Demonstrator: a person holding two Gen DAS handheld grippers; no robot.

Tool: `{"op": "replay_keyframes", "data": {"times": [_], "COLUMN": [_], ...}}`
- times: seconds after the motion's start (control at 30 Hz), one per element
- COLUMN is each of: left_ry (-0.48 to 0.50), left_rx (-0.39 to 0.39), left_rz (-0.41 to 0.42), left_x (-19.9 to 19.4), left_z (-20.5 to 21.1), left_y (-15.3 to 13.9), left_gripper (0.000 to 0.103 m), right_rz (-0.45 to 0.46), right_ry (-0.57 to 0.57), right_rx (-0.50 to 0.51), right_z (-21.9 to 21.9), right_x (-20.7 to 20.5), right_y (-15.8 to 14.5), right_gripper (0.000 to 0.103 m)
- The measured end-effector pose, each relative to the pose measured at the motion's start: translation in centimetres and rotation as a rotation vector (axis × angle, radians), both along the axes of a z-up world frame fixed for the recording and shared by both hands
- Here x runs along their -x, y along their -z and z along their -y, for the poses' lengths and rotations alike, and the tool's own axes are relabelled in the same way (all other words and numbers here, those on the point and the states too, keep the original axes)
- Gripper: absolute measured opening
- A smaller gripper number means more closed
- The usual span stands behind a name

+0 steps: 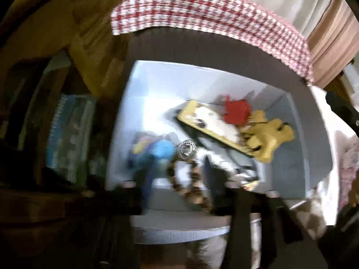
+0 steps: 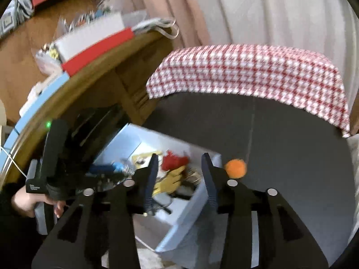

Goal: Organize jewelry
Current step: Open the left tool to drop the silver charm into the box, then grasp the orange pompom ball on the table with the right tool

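A string of brown beads (image 1: 194, 176) hangs loose in the gap of my left gripper (image 1: 181, 185), whose jaws stand apart over a white box (image 1: 179, 74). Blur hides whether a pad touches the beads. Inside the box lie a clear crystal bead (image 1: 186, 150), a blue trinket (image 1: 163, 150), a yellow-rimmed card (image 1: 208, 121), a red piece (image 1: 237, 112) and a yellow bear-shaped piece (image 1: 269, 136). My right gripper (image 2: 180, 163) is open and empty above the box's (image 2: 186, 210) right side. The left gripper (image 2: 107, 172) reaches in from the left, held by a hand (image 2: 27, 201).
The box rests on a dark grey seat (image 2: 269, 134). An orange ball (image 2: 235, 168) lies there just right of my right finger. A red-and-white checked cloth (image 2: 246, 71) drapes the back. A wooden table (image 2: 94, 67) with stacked boxes stands at the left.
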State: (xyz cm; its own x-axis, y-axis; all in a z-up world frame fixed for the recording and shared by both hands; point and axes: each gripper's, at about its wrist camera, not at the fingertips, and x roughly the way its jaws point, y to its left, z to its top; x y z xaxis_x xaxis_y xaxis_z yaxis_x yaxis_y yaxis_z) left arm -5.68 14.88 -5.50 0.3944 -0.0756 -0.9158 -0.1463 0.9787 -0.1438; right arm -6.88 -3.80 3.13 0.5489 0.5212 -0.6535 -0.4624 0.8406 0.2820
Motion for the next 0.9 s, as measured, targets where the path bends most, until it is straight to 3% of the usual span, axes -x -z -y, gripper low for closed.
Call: {"op": "replay_keyframes", "data": {"times": [0.07,0.17,0.23,0.3,0.37,0.63,0.8,0.9], "left_ry": [-0.007,0.013,0.016,0.013,0.019,0.044,0.090,0.125], "left_rx": [-0.041,-0.157,-0.196,-0.225,-0.236,-0.260,-0.247,-0.246], "left_rz": [0.003,0.051,0.095,0.148,0.187,0.315,0.317,0.290], "left_x": [0.0,0.0,0.1,0.3,0.6,2.1,2.1,1.8], "left_z": [0.7,2.3,3.1,3.9,5.0,9.2,11.6,12.4], "left_y": [-0.4,-1.8,-3.0,-4.4,-5.7,-8.7,-8.2,-7.4], "left_gripper": [0.079,0.086,0.099,0.099,0.099,0.099,0.099,0.099], "right_rz": [0.028,0.052,0.066,0.075,0.082,0.065,0.059,0.065], "right_ry": [0.029,0.066,0.098,0.129,0.176,0.296,0.277,0.185], "right_rx": [0.018,0.042,0.056,0.070,0.081,0.078,0.094,0.087], "right_z": [1.5,3.5,4.8,6.0,7.3,11.6,12.9,12.8], "right_x": [-0.2,-0.6,-1.0,-1.2,-1.6,-2.6,-2.8,-2.7], "right_y": [-0.3,-0.2,0.1,0.3,0.6,1.9,3.1,3.9], "right_gripper": [0.055,0.066,0.072,0.083,0.088,0.095,0.096,0.096]}}
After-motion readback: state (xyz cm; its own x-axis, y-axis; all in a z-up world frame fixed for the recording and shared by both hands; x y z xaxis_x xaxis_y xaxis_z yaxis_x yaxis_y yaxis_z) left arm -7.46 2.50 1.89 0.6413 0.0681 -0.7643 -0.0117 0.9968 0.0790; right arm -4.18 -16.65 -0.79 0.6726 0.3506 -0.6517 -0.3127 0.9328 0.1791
